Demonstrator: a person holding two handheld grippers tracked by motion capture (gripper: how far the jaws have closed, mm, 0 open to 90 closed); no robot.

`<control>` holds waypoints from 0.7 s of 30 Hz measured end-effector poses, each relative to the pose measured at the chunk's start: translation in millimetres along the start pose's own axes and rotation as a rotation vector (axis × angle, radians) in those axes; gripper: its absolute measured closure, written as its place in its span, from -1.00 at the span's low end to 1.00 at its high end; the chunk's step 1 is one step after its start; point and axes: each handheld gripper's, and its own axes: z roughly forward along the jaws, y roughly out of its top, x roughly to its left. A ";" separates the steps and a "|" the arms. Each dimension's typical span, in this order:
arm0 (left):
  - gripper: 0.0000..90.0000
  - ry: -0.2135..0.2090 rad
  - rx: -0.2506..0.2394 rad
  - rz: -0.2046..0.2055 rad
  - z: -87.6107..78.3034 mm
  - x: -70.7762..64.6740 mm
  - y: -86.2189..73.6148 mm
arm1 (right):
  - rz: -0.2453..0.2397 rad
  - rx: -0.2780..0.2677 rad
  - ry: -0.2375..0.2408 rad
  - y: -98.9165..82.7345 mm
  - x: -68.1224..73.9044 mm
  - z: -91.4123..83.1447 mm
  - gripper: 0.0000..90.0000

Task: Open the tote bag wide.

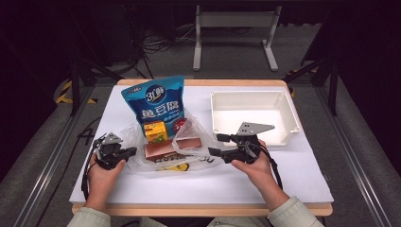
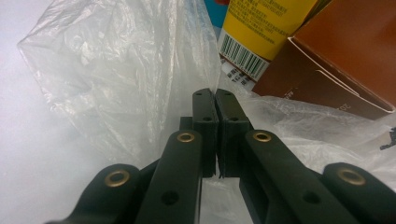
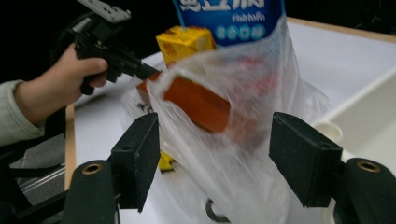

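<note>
Two grippers work at a white table, one in each of the person's hands. Largest on it is the white tray at the far right, and next the clear plastic bag lying at the middle, just left of the tray. Inside or against the bag stand a tall blue snack pouch, a brown box lying flat and a smaller yellow carton between them. At the bag's left edge the left gripper has its jaws pressed together on a fold of the film, with the carton and box just beyond. On the bag's right side the right gripper has its jaws spread wide; bag film hangs between the pads, which press on nothing.
</note>
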 end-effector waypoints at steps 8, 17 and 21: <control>0.94 0.004 -0.003 -0.002 -2.3 0.4 -2.3 | -0.068 0.009 0.027 33.8 13.7 26.9 -0.27; 0.93 -0.001 -0.002 -0.002 -2.6 1.1 -3.1 | -0.039 0.056 0.096 43.7 16.7 70.8 -0.28; 0.93 -0.001 -0.002 -0.003 -2.5 1.0 -3.0 | -0.064 0.070 0.113 45.5 22.3 86.0 -0.29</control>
